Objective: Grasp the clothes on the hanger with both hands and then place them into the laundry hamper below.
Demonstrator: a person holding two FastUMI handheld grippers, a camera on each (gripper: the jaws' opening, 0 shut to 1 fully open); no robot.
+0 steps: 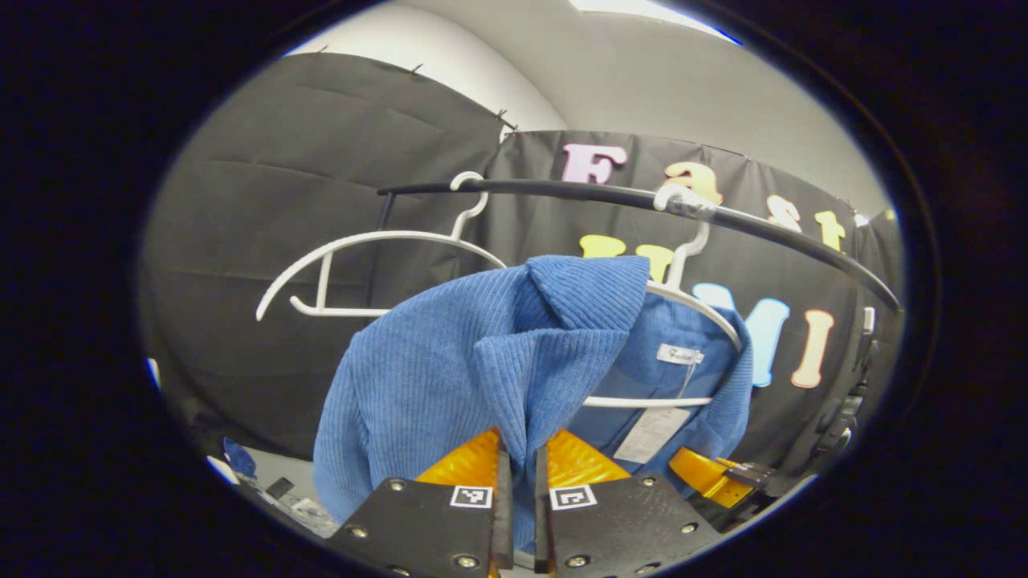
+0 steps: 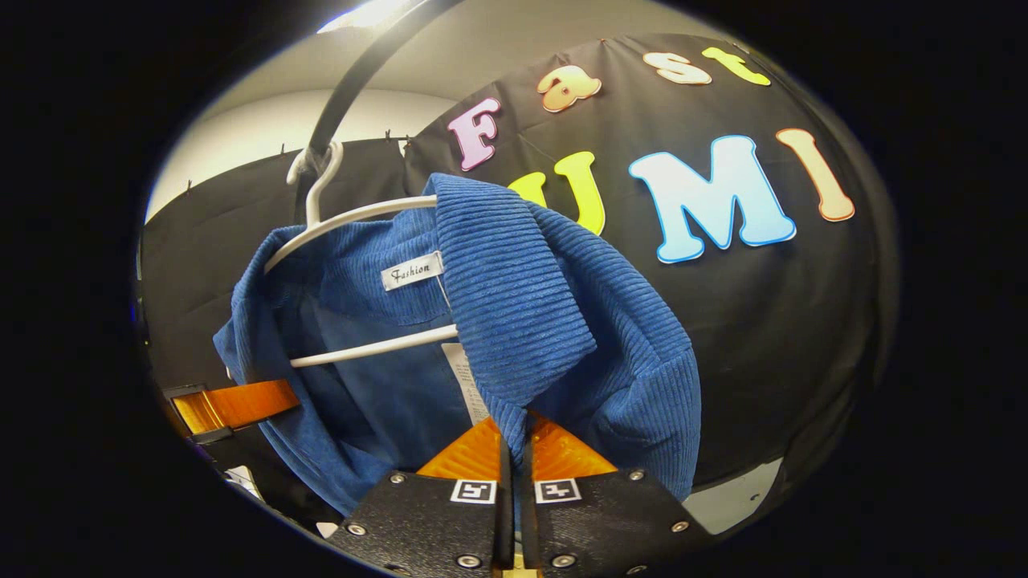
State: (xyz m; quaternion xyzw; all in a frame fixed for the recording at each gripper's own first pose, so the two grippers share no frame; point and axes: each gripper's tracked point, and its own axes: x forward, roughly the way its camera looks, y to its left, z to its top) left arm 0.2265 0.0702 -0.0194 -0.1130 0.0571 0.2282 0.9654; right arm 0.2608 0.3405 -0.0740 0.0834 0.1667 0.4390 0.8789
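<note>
Blue corduroy jacket (image 1: 450,361) hangs on a white hanger (image 1: 683,301) from the black rail (image 1: 610,195), and I've got it pinched from both sides. My left gripper (image 1: 522,474) has its orange fingers (image 1: 466,461) closed on the front edge below the collar. In the right gripper view, my right gripper (image 2: 516,449) clamps the opposite front edge the same way. An empty white hanger (image 1: 361,265) hangs beside it on the rail. I also see the other gripper's orange finger (image 2: 233,405) past the jacket.
</note>
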